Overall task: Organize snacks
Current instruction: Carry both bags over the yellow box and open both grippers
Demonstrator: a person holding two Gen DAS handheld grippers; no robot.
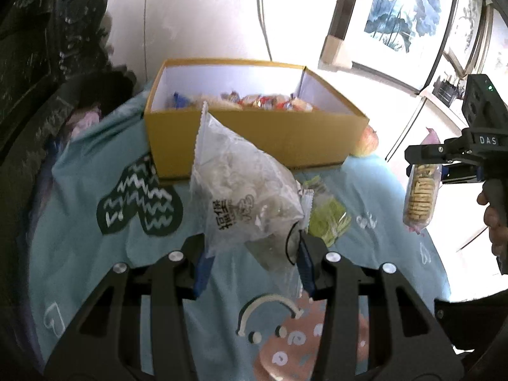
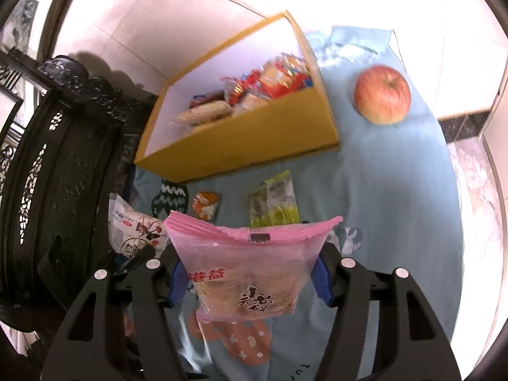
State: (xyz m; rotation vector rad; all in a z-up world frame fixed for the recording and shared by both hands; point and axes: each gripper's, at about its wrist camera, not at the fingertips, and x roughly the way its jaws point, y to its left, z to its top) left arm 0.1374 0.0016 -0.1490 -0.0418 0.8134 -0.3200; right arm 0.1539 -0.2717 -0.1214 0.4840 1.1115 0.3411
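An open yellow box (image 1: 254,139) with several wrapped snacks inside stands on the blue cloth; it also shows in the right wrist view (image 2: 241,146). My left gripper (image 1: 252,263) is shut on a clear white snack bag (image 1: 241,190), held above the cloth in front of the box. My right gripper (image 2: 249,281) is shut on a pink cracker packet (image 2: 250,273), also held above the cloth; the right gripper and its packet (image 1: 420,197) show at the right of the left wrist view. The left gripper's bag (image 2: 133,228) shows at the left of the right wrist view.
A green-yellow snack packet (image 2: 274,203) and a small orange packet (image 2: 205,204) lie on the cloth (image 2: 381,190) in front of the box. A red apple (image 2: 382,95) sits right of the box. Dark carved furniture (image 2: 63,158) stands at the left.
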